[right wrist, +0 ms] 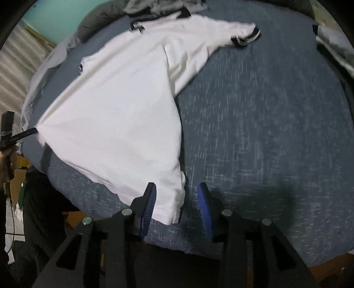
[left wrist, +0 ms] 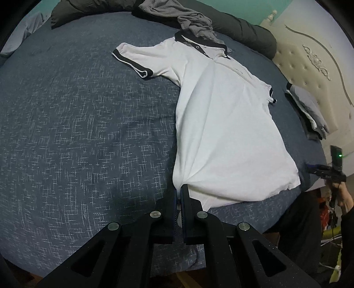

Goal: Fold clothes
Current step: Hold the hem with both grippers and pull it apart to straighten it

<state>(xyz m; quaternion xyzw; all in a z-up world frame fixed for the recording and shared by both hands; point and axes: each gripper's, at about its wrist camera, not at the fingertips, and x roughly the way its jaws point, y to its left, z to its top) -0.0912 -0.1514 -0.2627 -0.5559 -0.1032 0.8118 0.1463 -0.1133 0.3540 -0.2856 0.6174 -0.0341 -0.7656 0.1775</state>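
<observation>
The blue patterned bed (left wrist: 77,115) is the work surface, and the white polo shirt (left wrist: 221,115) lies spread on it face up, collar toward the far side and hem toward the near edge, which suits a garment being laid flat for folding. Its dark-trimmed sleeve (left wrist: 132,59) lies out to the side, while the other sleeve (right wrist: 245,36) angles away across the cover. Beyond the collar a crumpled grey garment (left wrist: 190,20) sits on a dark bolster (left wrist: 243,28), and a folded stack (left wrist: 309,110) rests near the headboard, well apart from the shirt. Creases fan out from 1 hem corner, a sign that the cloth is being drawn taut there, likely to smooth it. The left gripper (left wrist: 179,192) has its jaws pressed nearly together on that corner, pinching the fabric. The right gripper (right wrist: 177,199) stands wide apart, its 2 blue-padded fingers straddling the other hem corner without clamping it; whether a pad touches the cloth I cannot tell. The right view is blurred.
</observation>
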